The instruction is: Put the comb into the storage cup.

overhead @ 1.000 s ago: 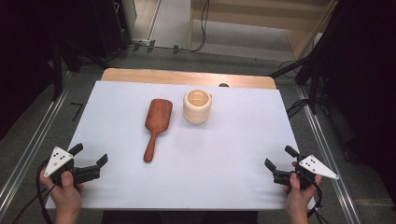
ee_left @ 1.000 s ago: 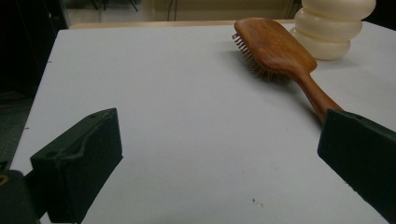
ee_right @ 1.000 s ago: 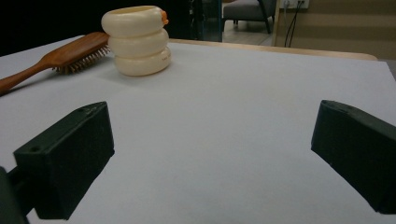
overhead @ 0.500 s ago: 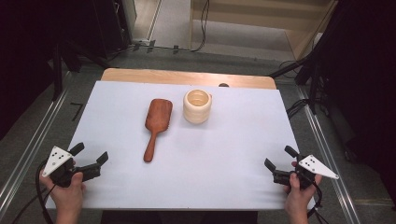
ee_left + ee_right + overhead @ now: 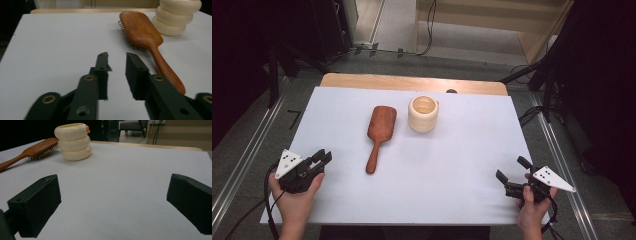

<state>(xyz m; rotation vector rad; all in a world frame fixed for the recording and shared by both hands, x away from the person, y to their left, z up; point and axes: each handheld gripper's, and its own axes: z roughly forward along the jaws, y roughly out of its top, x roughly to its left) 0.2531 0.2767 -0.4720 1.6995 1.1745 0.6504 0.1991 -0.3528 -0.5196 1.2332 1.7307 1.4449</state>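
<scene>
Cream ribbed cup point(image 5: 423, 114), inside seemingly empty, wooden hairbrush point(image 5: 378, 134) just beside

No legible text, label, brand, number or sign is found on any surface. The wooden hairbrush point(image 5: 377, 133), the cream ringed holder point(image 5: 423, 114) and the white table point(image 5: 422, 195) are unmarked.

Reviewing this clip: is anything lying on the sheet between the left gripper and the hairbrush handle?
Nothing visible does. The left gripper sits at the near left of the white sheet, jaws apart and empty, and bare sheet lies between it and the wooden hairbrush. The cream ringed cup stands beyond, on the brush's far right.
</scene>
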